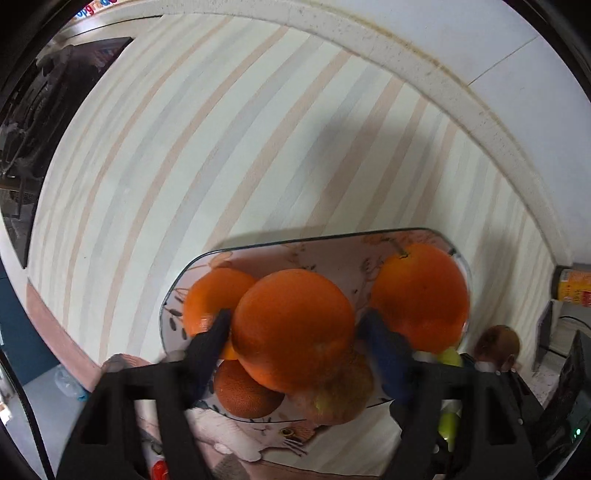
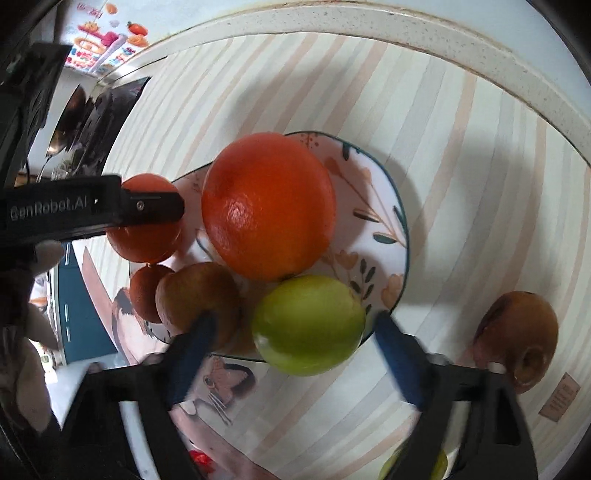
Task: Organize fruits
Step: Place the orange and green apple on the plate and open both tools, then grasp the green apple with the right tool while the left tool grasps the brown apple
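Observation:
A floral plate [image 1: 325, 254] [image 2: 384, 221] sits on a striped tablecloth and holds several fruits. My left gripper [image 1: 295, 325] is shut on a large orange [image 1: 293, 328] above the plate; other oranges [image 1: 421, 295] [image 1: 210, 295] lie beside it. In the right wrist view the left gripper's black body [image 2: 92, 210] holds that orange [image 2: 144, 236] at the left. My right gripper [image 2: 293, 326] is open around a green apple [image 2: 308, 325] at the plate's near edge, fingers apart from it. A big orange [image 2: 267, 206] and a brownish apple [image 2: 195, 299] lie on the plate.
A brown, bruised apple [image 2: 517, 336] [image 1: 496, 341] lies on the cloth right of the plate. Another green fruit [image 2: 439, 465] shows under my right gripper. The counter's speckled edge [image 2: 406, 26] curves behind. A yellow tin [image 1: 574, 284] stands at the right.

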The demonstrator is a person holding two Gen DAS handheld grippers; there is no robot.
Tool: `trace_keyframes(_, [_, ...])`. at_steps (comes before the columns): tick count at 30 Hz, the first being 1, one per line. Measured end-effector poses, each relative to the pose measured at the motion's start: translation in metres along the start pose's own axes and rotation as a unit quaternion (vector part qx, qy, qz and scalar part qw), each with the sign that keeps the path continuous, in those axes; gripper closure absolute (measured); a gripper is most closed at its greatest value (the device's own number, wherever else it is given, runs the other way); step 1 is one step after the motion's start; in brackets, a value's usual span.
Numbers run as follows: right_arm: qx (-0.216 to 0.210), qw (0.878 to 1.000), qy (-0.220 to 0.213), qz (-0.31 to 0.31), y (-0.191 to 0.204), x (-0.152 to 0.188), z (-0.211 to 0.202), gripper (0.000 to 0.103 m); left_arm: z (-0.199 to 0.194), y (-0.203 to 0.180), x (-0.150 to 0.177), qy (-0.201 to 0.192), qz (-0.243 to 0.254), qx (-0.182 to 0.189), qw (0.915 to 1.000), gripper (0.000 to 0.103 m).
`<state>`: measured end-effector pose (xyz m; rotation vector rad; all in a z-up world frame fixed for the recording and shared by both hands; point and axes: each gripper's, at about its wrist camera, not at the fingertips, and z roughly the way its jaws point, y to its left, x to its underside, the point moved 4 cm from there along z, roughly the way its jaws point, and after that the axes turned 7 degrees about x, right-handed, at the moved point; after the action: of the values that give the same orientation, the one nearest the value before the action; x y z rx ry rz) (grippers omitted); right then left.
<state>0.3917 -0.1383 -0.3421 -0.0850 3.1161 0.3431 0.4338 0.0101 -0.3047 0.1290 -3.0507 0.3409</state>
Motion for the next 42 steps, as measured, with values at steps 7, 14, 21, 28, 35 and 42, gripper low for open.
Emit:
trace_keyframes(7, [0.049,0.999,-0.021,-0.009,-0.005,-0.008,-0.025,0.007,-0.031,0.007,0.013,-0.045,-0.009,0.004,0.9989,0.003])
trace_keyframes(14, [0.099,0.992,-0.065,-0.052,0.0,-0.006,-0.056,0.007,-0.056,0.023,0.063,-0.104,-0.017,-0.053,0.993,0.003])
trace_keyframes(21, [0.117,0.985,-0.102,-0.076,0.014,0.016,-0.089,0.007,-0.077,0.03,0.108,-0.144,-0.038,-0.053,0.9874,0.003])
trace_keyframes(28, [0.118,0.98,-0.134,-0.089,0.023,0.05,-0.124,0.007,-0.103,0.018,0.146,-0.191,-0.024,-0.074,0.9785,0.003])
trace_keyframes(35, [0.113,0.976,-0.163,-0.09,0.025,0.082,-0.159,0.007,-0.126,0.004,0.183,-0.217,-0.011,-0.065,0.974,0.003])
trace_keyframes(42, [0.108,0.97,-0.195,-0.096,0.033,0.108,-0.194,0.007,-0.145,-0.007,0.21,-0.24,-0.009,-0.056,0.9692,0.003])
